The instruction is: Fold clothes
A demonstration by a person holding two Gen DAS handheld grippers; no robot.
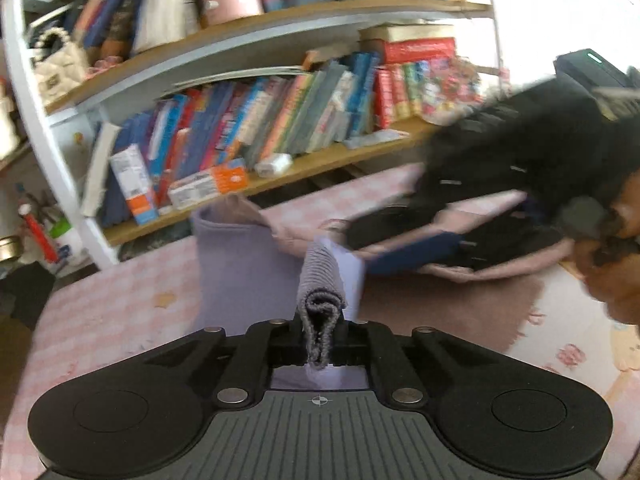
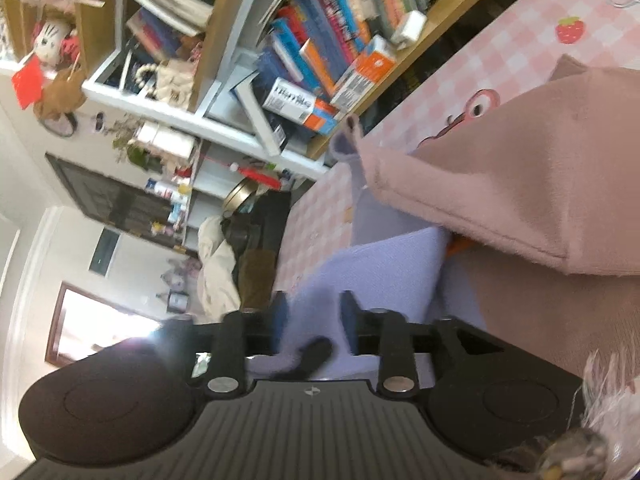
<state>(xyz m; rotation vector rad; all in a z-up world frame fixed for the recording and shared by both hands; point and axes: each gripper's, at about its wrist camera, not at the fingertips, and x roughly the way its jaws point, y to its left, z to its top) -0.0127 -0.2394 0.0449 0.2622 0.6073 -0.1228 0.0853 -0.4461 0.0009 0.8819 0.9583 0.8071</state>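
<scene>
A white-framed bookshelf point(image 1: 224, 60) with wooden boards fills the back wall, packed w/ leaning books point(image 1: 256, 120) and small boxes. A cream quilted bag point(image 1: 60, 68) sits on an upper board at left. Strong daylight comes from a window point(image 1: 560, 8) at right. In the right wrist view a doll point(image 2: 50, 42) sits on top of a cabinet, and a dark glass cabinet point(image 2: 120, 200) stands against the pale wall point(image 2: 24, 152).

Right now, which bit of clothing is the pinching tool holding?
Find the pink checked tablecloth below the bookshelf. On it lies a lilac garment; its ribbed grey-lilac cuff is pinched in the left gripper. Only that part is ribbed.
</scene>
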